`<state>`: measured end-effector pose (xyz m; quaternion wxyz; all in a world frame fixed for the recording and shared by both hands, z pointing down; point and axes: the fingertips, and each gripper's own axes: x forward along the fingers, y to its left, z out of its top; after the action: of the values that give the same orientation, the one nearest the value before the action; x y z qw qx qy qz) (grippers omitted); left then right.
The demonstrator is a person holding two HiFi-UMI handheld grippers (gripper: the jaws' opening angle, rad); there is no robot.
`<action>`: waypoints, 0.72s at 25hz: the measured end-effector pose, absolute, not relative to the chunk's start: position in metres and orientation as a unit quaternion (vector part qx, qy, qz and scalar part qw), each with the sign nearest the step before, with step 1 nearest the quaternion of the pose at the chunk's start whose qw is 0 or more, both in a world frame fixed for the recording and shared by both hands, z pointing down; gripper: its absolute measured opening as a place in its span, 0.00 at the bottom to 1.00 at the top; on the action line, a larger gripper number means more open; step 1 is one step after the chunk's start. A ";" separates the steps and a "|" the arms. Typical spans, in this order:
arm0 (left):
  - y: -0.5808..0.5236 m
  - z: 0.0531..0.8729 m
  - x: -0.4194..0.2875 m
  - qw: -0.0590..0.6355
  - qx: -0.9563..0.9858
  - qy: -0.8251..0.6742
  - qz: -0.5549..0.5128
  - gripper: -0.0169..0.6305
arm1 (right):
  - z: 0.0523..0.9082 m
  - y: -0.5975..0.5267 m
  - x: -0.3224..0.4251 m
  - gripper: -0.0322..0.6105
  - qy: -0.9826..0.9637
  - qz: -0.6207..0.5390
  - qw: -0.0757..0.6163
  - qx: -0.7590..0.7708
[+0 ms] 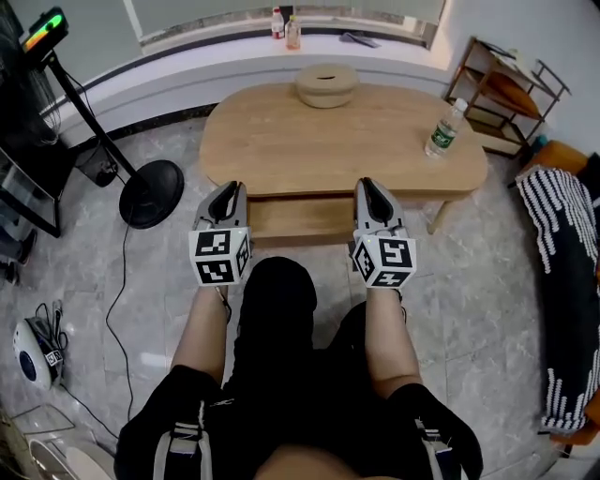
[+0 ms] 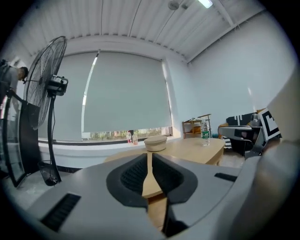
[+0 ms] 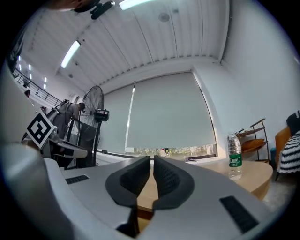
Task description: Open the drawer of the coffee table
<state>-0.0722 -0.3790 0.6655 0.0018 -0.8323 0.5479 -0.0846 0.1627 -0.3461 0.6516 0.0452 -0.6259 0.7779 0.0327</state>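
Observation:
The light wooden oval coffee table (image 1: 347,141) stands just ahead of my knees. Its drawer front (image 1: 300,217) shows below the top, between my two grippers. My left gripper (image 1: 228,192) and right gripper (image 1: 367,187) are held side by side at the table's near edge, pointing toward it and apart from the drawer. In the left gripper view the left gripper (image 2: 150,173) is shut with only a sliver between its black pads and nothing in them; the table (image 2: 187,150) lies beyond. The right gripper (image 3: 152,176) is likewise shut and empty.
A lidded tan bowl (image 1: 326,84) and a water bottle (image 1: 444,128) stand on the table. A floor fan (image 1: 150,192) with its cable is at the left. A wooden rack (image 1: 506,89) and a striped cloth (image 1: 562,244) are at the right. Two bottles (image 1: 285,28) stand on the window sill.

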 end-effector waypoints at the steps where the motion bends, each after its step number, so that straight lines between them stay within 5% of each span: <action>1: -0.378 0.663 -0.066 0.009 -0.834 0.545 -0.087 0.09 | 0.650 -0.348 0.158 0.09 0.779 0.033 0.044 -0.625; 13: -0.432 0.660 -0.039 -0.019 -0.843 0.525 -0.113 0.08 | 0.639 -0.410 0.142 0.07 0.789 0.017 0.023 -0.614; 18: -0.475 0.579 -0.034 -0.059 -0.852 0.502 -0.137 0.08 | 0.550 -0.450 0.127 0.07 0.792 -0.018 0.012 -0.610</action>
<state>-0.0342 -0.4753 0.5795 -0.0589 -0.8516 0.5025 -0.1372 0.1273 -0.4503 0.5498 0.0121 -0.6099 0.7922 -0.0179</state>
